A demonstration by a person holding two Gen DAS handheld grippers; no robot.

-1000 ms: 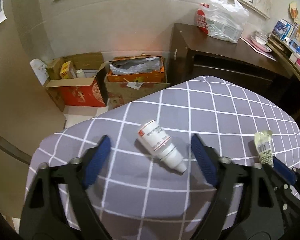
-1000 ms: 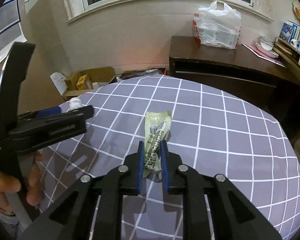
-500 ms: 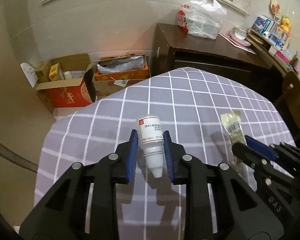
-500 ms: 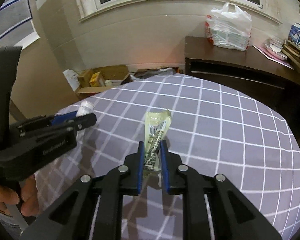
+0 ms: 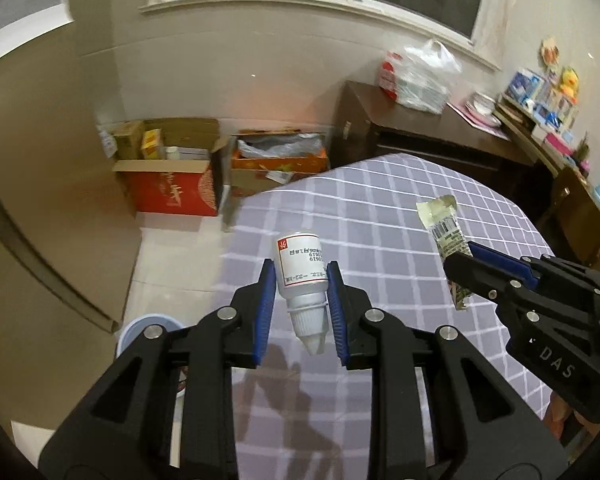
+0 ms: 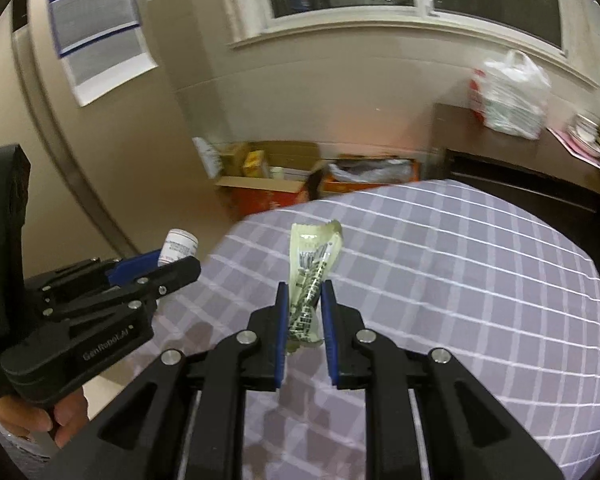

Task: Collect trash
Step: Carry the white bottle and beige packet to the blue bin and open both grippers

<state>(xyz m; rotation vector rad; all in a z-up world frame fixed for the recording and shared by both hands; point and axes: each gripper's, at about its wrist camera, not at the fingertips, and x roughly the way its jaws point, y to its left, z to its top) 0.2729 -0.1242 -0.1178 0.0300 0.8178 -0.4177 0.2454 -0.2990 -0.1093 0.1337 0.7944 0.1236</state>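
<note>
Now I have the white bottle (image 5: 300, 270) clamped cap-toward-me in my left gripper (image 5: 300, 294) above the counter's (image 5: 380, 208) left edge, nearer the blue bin (image 5: 140, 330) below than the wrapper (image 6: 310, 276) pinched upright in my right gripper (image 6: 305, 320).

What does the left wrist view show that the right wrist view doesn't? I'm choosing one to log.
Left only: a blue bin on the floor and the bottle's nozzle.

Right only: the person's hand on the left gripper and a paper sheet on the wall.

Both: the white bottle, the wrapper in the right gripper, the checked tablecloth.
</note>
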